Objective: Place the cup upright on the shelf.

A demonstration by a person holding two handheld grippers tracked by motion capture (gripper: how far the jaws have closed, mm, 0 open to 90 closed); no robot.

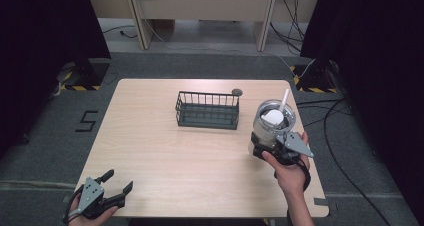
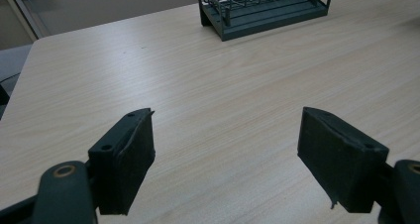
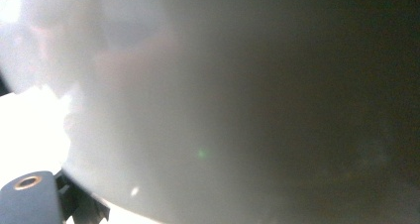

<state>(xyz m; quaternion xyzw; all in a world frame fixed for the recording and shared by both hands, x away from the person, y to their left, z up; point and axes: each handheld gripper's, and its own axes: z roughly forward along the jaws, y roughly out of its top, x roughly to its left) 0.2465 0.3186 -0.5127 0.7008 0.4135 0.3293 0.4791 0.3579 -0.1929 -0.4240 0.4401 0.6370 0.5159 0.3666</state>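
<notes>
A clear tumbler [image 1: 272,121] with a lid and a white straw [image 1: 285,98] is at the table's right side. My right gripper [image 1: 265,148] is shut on its lower body, so its base is hidden. In the right gripper view the tumbler's wall [image 3: 223,100] is a pale blur right against the camera. My left gripper [image 1: 120,179] hovers at the table's front left corner, open, with nothing between its jaws. The left gripper view shows that gripper [image 2: 227,120] spread wide over bare wood.
A dark wire basket [image 1: 207,111] stands mid-table toward the far edge, and also appears far off as the basket [image 2: 262,8] in the left gripper view. A small dark round object [image 1: 237,92] lies behind its right end. The wooden tabletop [image 1: 175,161] stretches between the grippers.
</notes>
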